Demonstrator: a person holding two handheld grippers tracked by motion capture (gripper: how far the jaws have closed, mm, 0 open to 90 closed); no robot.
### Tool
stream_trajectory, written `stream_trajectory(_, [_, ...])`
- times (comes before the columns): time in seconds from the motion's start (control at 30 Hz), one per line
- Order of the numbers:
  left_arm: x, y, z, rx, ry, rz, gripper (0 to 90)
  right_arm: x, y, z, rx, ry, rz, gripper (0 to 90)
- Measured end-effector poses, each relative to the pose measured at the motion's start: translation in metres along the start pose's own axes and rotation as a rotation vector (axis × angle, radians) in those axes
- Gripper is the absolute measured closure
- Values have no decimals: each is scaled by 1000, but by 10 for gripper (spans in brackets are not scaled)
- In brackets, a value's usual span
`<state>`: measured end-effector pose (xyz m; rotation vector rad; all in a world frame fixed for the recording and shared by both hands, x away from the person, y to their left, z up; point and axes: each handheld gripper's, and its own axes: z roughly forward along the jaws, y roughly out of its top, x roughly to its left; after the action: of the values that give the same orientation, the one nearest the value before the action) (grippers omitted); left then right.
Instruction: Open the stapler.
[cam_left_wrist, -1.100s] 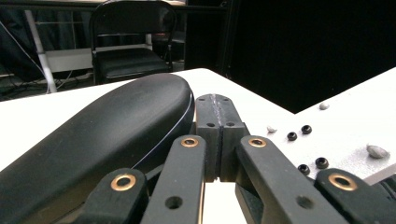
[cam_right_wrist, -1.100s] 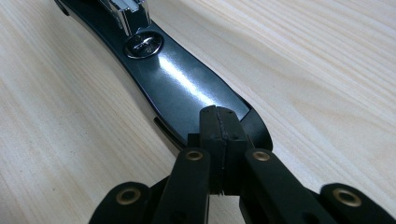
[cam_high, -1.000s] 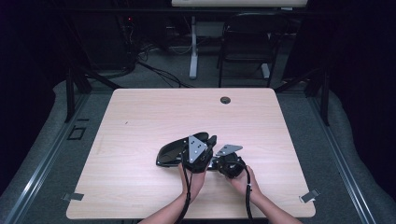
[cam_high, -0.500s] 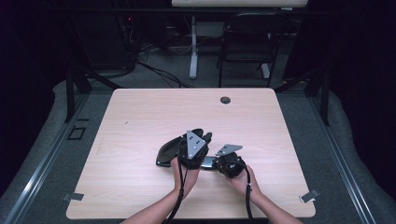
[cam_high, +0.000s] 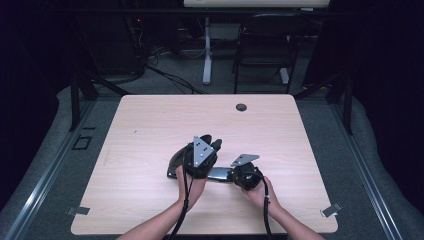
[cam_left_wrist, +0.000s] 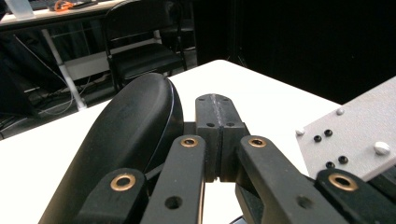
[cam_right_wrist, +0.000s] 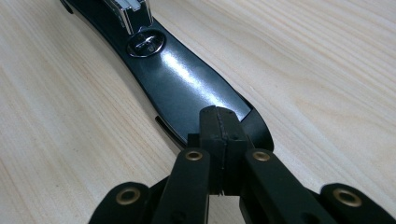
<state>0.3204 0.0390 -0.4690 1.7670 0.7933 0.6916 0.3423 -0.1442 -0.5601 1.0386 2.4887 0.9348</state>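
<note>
Looks like a big black stapler sitting mid-table, and its top arm just got tipped up by the left gripper as that hand rose. The right gripper presses the base down. Both sets of tongs are fully closed, gripping nothing. My guess: opening it to reload.

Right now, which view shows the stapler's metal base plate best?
The right gripper view: the stapler's base lies close up, glossy, beyond the shut right gripper. The high view shows it small between the hands; the left gripper view shows its raised black top.
</note>
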Motion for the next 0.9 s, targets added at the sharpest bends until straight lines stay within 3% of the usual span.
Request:
stream_trajectory(0.07, [2,1,-2,3,2,9,900,0,0,2,-23,2,13,900])
stream_trajectory(0.3, [10,4,-8,-10,5,-2,900,-1,2,0,13,9,0,900])
stream_trajectory(0.33, [11,5,-9,-13,7,-3,900,-1,1,1,-3,12,15,900])
stream_trajectory(0.77, [27,10,-22,-35,18,-24,900,-2,2,0,19,9,-10,900])
stream_trajectory(0.9, [34,11,-27,-40,26,-25,900,0,2,1,3,4,-6,900])
